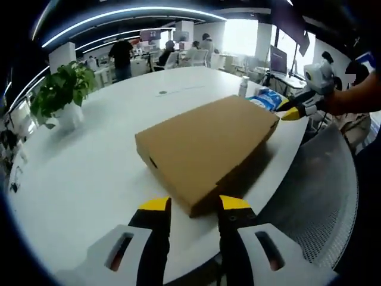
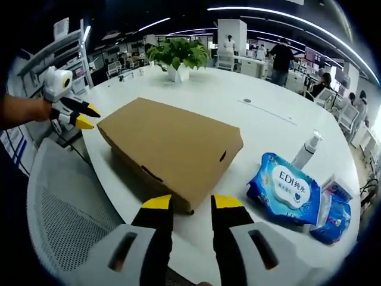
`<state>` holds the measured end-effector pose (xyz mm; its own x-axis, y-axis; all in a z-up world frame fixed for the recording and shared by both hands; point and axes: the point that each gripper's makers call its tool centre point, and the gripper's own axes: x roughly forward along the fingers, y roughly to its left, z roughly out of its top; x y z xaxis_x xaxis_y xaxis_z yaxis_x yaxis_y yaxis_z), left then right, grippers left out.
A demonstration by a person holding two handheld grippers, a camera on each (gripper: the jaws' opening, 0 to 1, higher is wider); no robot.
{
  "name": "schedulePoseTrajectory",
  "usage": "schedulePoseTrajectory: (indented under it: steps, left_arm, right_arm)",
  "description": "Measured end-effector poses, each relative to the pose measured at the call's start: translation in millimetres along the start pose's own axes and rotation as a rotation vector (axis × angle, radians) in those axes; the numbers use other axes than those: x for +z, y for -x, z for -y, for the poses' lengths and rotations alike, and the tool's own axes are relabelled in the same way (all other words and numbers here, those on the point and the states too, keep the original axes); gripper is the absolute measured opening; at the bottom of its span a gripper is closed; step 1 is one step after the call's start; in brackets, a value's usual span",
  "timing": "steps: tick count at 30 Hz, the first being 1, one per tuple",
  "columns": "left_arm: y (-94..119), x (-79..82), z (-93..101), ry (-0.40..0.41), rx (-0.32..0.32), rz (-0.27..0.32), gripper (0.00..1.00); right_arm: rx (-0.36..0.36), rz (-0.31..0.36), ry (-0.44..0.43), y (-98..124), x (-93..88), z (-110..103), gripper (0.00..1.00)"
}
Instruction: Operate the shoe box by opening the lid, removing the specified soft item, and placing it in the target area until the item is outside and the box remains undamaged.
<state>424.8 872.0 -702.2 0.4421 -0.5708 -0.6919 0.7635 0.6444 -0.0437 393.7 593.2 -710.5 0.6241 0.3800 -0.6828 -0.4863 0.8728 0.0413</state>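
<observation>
A closed brown cardboard box (image 1: pixel 208 146) is seen lying flat on a white round table (image 1: pixel 95 173), its lid still down. The left gripper (image 1: pixel 195 204) is held just before one end of the box, jaws parted and empty. The right gripper (image 2: pixel 191 201) is held at the opposite end, likewise parted with nothing gripped. A blue pack of wipes (image 2: pixel 287 187) and a small spray bottle (image 2: pixel 306 150) are set beside the box; a potted plant (image 2: pixel 177 58) is placed farther off.

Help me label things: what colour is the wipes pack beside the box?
Blue with white lettering; the wipes pack shows best in the right gripper view.
</observation>
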Motion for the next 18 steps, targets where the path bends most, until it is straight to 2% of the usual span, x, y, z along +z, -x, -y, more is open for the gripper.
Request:
schedulePoseTrajectory:
  steps: [2, 5, 8, 11, 18]
  left_arm:
    - [-4.9, -2.8, 0.8, -0.027, -0.002, -0.014, 0.29]
    - [-10.9, -2.2, 0.0, -0.014, 0.002, -0.018, 0.28]
    - [-16.0, -2.9, -3.3, -0.016, 0.007, -0.031, 0.27]
    - [-18.3, -1.5, -3.8, 0.041, -0.012, -0.02, 0.25]
    - [-24.4, -4.7, -3.4, 0.007, -0.015, -0.057, 0.24]
  right_arm:
    - [-0.001, -0.008, -0.004, -3.1, -2.9, -1.1, 0.28]
    - [0.0, -0.009, -0.03, -6.1, -3.4, -2.9, 0.28]
    - [0.003, -0.01, -0.022, -10.1, -2.5, -6.1, 0.27]
    - [-0.001, -0.004, -0.026, -13.4, 0.3, -5.9, 0.26]
    - [0.002, 0.0, -0.029, -17.9, 1.8, -7.0, 0.22]
